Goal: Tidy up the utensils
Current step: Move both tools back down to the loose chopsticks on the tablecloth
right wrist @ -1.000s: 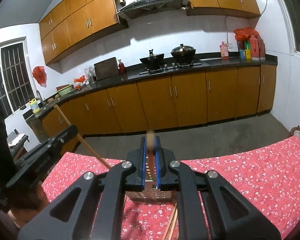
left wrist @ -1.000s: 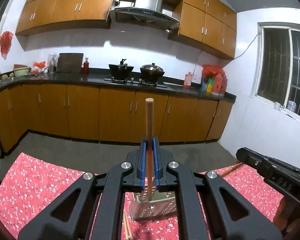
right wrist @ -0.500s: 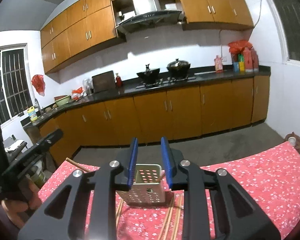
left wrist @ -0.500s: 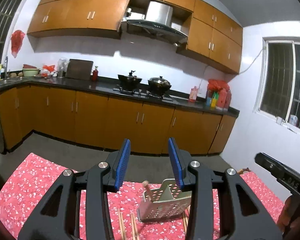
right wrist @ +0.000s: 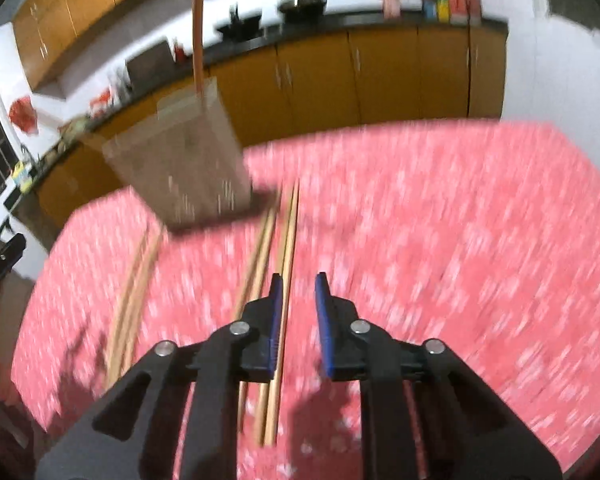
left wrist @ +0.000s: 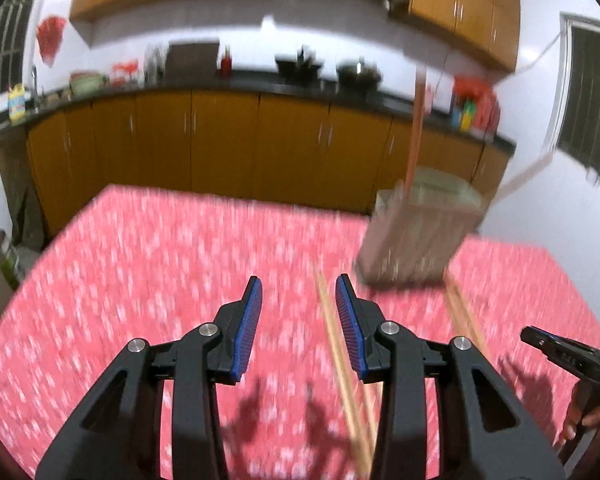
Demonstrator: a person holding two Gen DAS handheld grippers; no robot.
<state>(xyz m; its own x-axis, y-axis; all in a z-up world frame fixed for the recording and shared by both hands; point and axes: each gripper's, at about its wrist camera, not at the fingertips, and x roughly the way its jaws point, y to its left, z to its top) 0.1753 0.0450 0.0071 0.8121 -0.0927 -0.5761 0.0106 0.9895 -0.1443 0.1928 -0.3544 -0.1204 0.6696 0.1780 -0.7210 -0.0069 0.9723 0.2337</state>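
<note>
Both frames blurred; left gripper (left wrist: 298, 312) spread, empty, over red floral cloth (left wrist: 160, 264); right gripper (right wrist: 298, 300) jaws just been closing, still apart, pinching nothing; chopsticks (right wrist: 286, 264) lie on cloth beside its left pad; metal holder (right wrist: 184, 160) stands w/ a stick in it.

tablecloth (left wrist: 148, 264) red w/ wht floral | chopsticks (right wrist: 288, 248) tan | cabinets (left wrist: 220, 148) orange-brn

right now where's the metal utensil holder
The metal utensil holder stands on the red floral tablecloth, upper left in the right wrist view and upper right in the left wrist view, with loose chopsticks lying just in front of it.
</note>
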